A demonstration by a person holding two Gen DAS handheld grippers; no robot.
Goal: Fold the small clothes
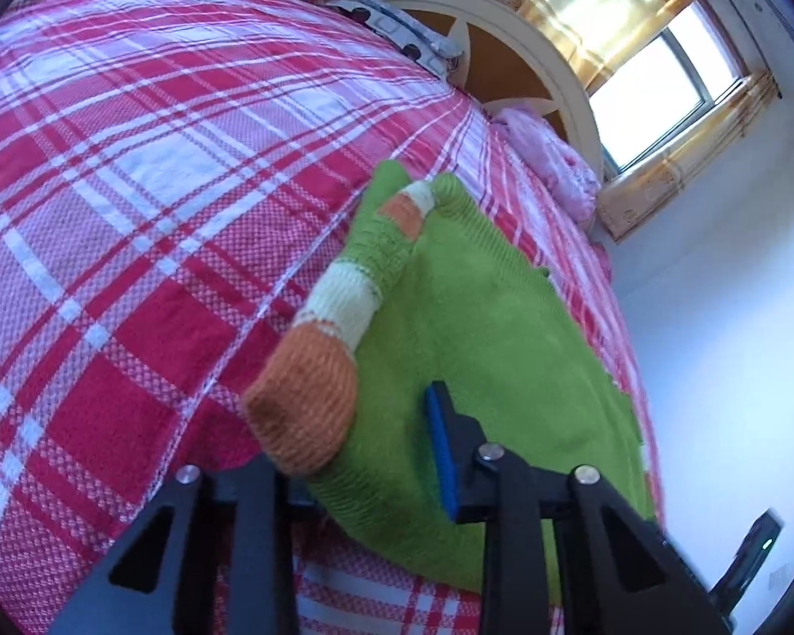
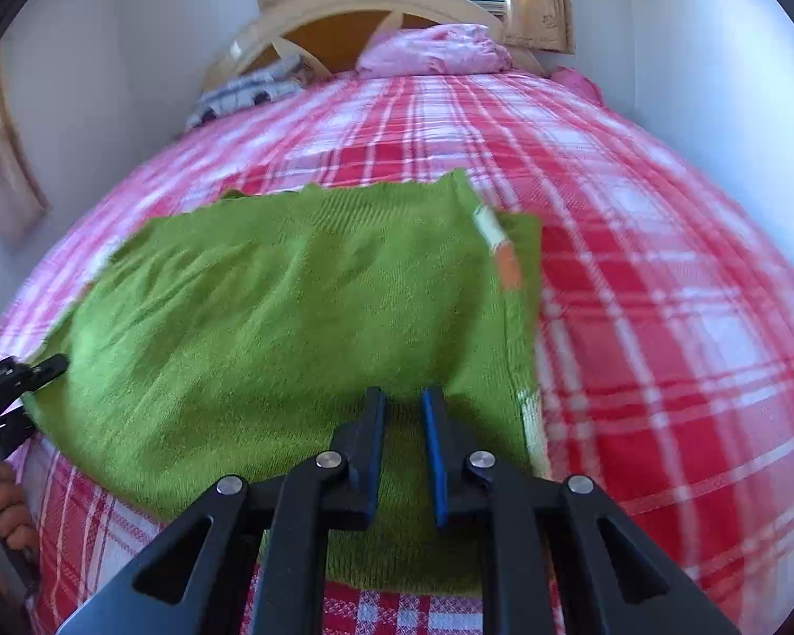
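A green knit sweater (image 2: 291,317) lies spread on the red plaid bedspread (image 2: 661,291). One sleeve (image 1: 381,254), with cream and orange bands, is folded across its body. That sleeve's orange cuff (image 1: 307,402) rises between the jaws of my left gripper (image 1: 354,434). The cuff hides the left finger, and the blue pad (image 1: 442,455) of the right finger presses the green fabric beside it. In the right wrist view the left gripper (image 2: 47,368) sits at the sweater's left edge, with a hand (image 2: 5,508) behind it. My right gripper (image 2: 403,397) stands nearly shut, with a pinch of the sweater's near part between its pads.
Against the curved wooden headboard (image 2: 354,5) at the far end lie a pink pillow (image 2: 434,47) and a grey patterned bundle (image 2: 249,87). A curtained window (image 1: 656,79) is behind it. White walls run close along both sides of the bed. A dark device (image 1: 751,550) stands low against the wall.
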